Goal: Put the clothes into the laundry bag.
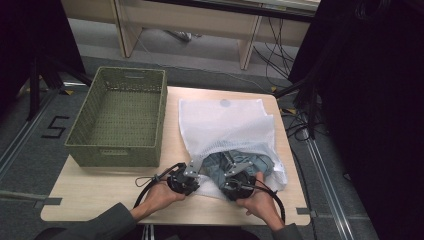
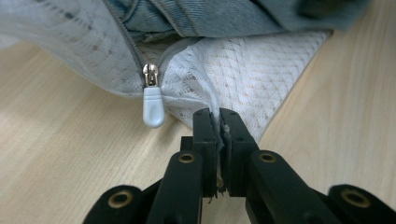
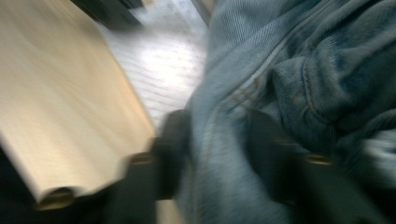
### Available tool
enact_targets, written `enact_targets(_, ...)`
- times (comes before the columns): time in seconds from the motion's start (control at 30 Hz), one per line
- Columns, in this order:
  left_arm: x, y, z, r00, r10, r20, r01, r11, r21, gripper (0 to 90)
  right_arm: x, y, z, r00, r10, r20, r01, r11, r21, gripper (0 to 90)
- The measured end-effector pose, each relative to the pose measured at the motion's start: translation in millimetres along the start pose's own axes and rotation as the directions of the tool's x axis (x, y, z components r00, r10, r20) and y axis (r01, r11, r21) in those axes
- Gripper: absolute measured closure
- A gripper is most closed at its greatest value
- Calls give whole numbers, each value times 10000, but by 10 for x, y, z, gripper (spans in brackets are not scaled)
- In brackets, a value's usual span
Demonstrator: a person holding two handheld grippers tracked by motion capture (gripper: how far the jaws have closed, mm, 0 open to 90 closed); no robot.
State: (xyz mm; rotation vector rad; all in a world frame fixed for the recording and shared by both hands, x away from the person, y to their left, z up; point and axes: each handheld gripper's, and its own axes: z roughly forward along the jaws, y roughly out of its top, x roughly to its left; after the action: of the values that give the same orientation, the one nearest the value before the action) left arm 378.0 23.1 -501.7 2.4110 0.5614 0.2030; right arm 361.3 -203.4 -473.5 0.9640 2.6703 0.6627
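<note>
Two grippers work at the near mouth of a white mesh laundry bag [image 1: 225, 125] that lies on the light wooden table [image 1: 100, 192], just to the right of a green woven basket [image 1: 120, 117]. Using the bag as the landmark: its closed end points away from the person, its open end toward them, and denim jeans [image 1: 240, 162] sit bunched in that open end, partly inside the mesh. At the bag's near left corner the left gripper [image 2: 219, 122] has its fingers [image 2: 203, 135] clenched on a thin fold of the mesh edge, right beside the end of the zip; a pale grey zipper pull [image 2: 153, 105] hangs from the slider just to the left of that pinch, and the zip above it stands parted, with the jeans behind it. At the bag's mouth, right of the left gripper, the right gripper [image 3: 219, 140] has a thick fold of the jeans between its fingers [image 3: 175, 140]; the right gripper view is blurred, yet denim fills the gap between them. A hand [image 1: 160, 195] holds the left gripper, another hand [image 1: 260, 200] the right, both just near of the bag.
</note>
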Motion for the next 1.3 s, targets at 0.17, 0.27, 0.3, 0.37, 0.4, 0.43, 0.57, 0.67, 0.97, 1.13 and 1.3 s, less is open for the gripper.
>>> enact_targets(0.17,-77,-12,-5,9994,315,-170,-317,9994,-100,861,-30,252,124,9965,-338,771,349,9993,-135,829)
enact_targets(0.27,-90,-22,-19,9989,432,-168,-430,9990,78,863,-101,425,140,9929,-241,1165,313,9977,-606,838)
enact_targets(0.3,-108,-27,-18,9987,449,-250,-450,9990,-28,863,-154,508,144,9908,-144,1343,269,9954,-920,840)
enact_targets(0.37,-123,-35,-25,9991,374,-216,-375,9993,-50,863,-317,705,178,9758,380,2151,-82,9904,-1377,844)
enact_targets(0.4,-110,-41,-34,9987,458,-219,-459,9989,-42,863,-380,732,223,9725,588,2255,-236,9875,-1560,844)
enact_targets(0.43,-95,-50,-49,9986,511,-138,-509,9986,123,863,-380,732,223,9725,588,2255,-236,9875,-1560,844)
enact_targets(0.57,-80,-68,-68,9980,622,-122,-620,9980,143,863,-478,666,544,9678,527,2461,-324,9958,-857,834)
enact_targets(0.67,-81,-72,-62,9991,395,-124,-395,9992,-20,860,-459,689,472,9714,734,2256,-491,9926,-1114,756)
enact_targets(0.97,-7,-148,-155,9997,244,77,-247,9989,401,855,-366,531,-222,9889,1446,339,-1327,9629,-2351,482)
enact_targets(1.13,-24,-161,-150,9999,-64,78,63,9997,235,850,-207,303,-279,9944,1057,-32,-1049,9818,-1582,447)
enact_targets(1.3,-14,-155,-156,9999,155,69,-157,9993,328,850,-205,215,-7,9966,827,30,-819,9910,-1056,463)
